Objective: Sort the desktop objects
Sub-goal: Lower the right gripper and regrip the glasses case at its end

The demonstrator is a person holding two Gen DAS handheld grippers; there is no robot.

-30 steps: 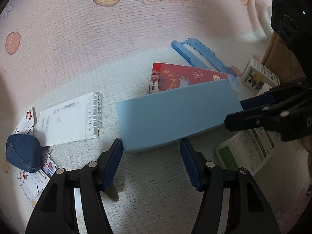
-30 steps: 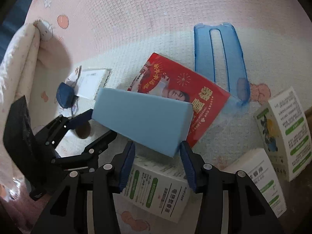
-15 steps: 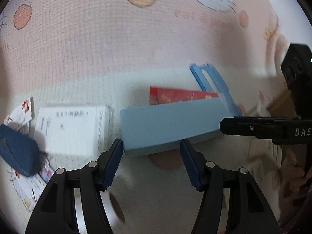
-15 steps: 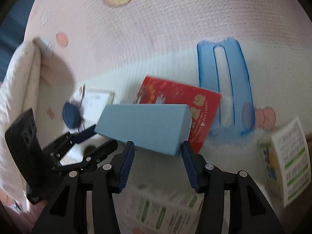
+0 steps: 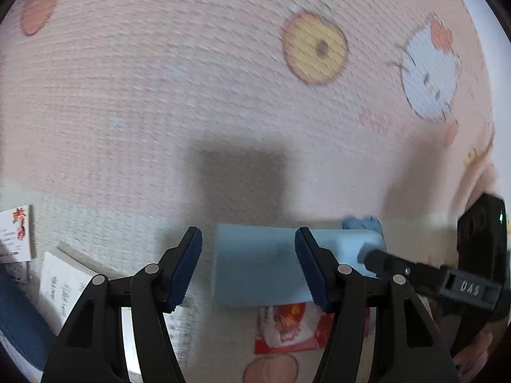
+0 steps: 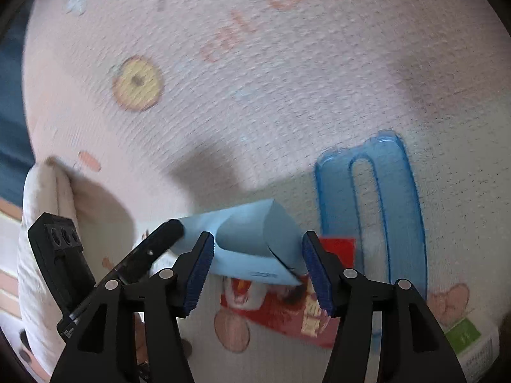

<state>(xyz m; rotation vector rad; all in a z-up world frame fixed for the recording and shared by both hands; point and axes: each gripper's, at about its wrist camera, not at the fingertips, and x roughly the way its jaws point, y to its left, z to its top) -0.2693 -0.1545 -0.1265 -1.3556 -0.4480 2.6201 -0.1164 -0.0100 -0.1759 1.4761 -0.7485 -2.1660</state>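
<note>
Two black grippers with ribbed blue pads share one pale blue rectangular foam block (image 5: 258, 265), which sits low in the centre of both wrist views, above a pink waffle-weave blanket (image 5: 159, 95) printed with cartoon figures. In the left wrist view, the left gripper (image 5: 248, 266) has its jaws spread; the block's near end lies between them, a gap shows at the left pad (image 5: 186, 268), and whether the right pad touches cannot be told. The right gripper (image 6: 257, 268) has its jaws opening with the block's other end between them; both pads look just clear of the foam, though blur leaves that uncertain. Below the block lies a flat red printed packet (image 6: 297, 316). A translucent blue plastic tray (image 6: 370, 210) lies at the right of the right wrist view, and a white box with green print (image 6: 472, 348) sits at the lower right edge. A white paper notepad (image 5: 64, 290) lies at the lower left of the left wrist view.
</note>
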